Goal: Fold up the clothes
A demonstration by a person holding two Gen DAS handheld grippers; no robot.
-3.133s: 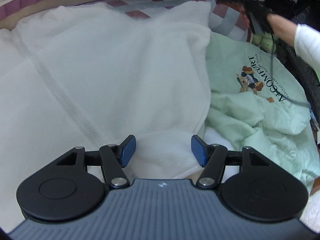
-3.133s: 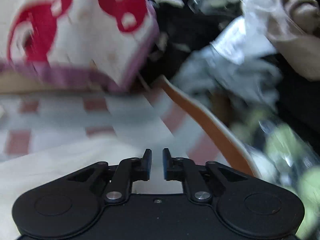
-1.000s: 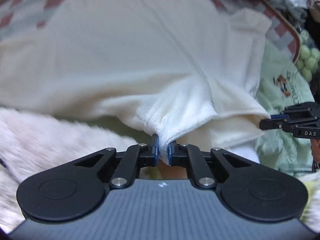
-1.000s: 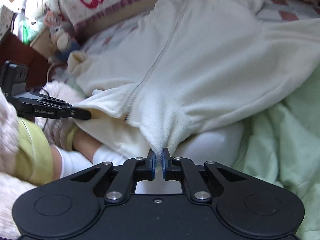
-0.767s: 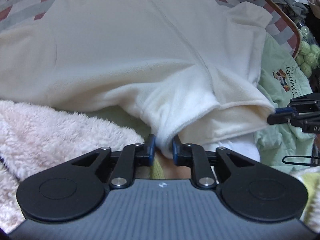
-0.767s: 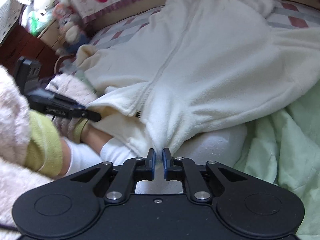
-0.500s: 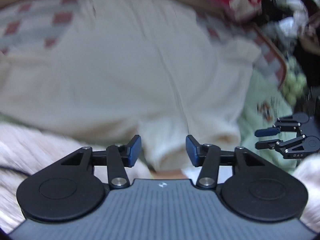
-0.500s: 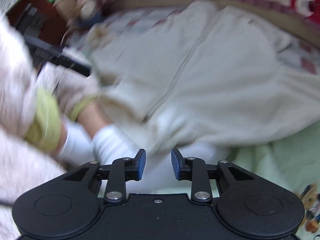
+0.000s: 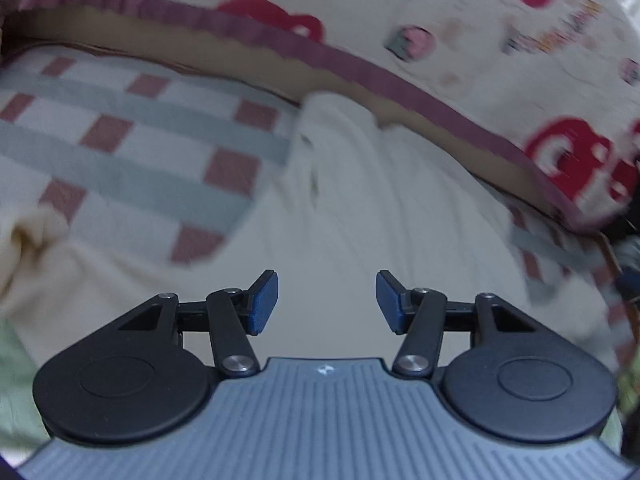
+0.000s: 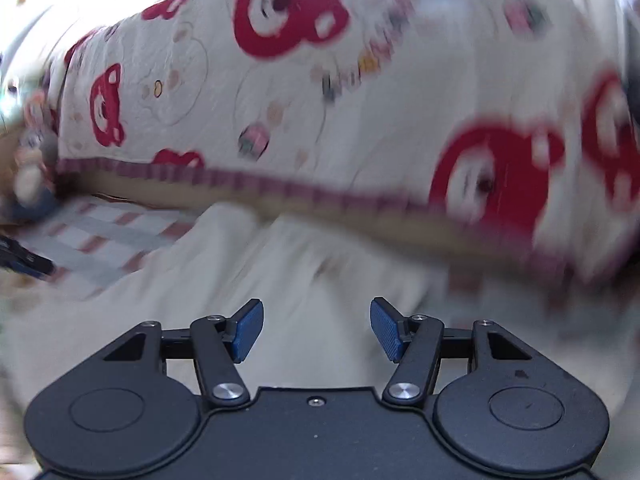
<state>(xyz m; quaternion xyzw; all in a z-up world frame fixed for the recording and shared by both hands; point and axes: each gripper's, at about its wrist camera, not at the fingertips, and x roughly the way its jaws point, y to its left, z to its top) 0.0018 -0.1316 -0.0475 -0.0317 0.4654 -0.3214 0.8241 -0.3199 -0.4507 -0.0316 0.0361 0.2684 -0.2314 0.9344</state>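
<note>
A checked bedsheet (image 9: 120, 152) carries the cream fleece garment (image 9: 380, 220), spread out.

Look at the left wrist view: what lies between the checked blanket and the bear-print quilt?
The cream fleece garment lies there, its top end reaching a tan strip under the bear-print quilt, with the checked blanket on its left.

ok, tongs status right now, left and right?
Left tongs: open, nothing between the pads, above the cream fleece garment.
Right tongs: jaws opening, nothing between them.
</note>
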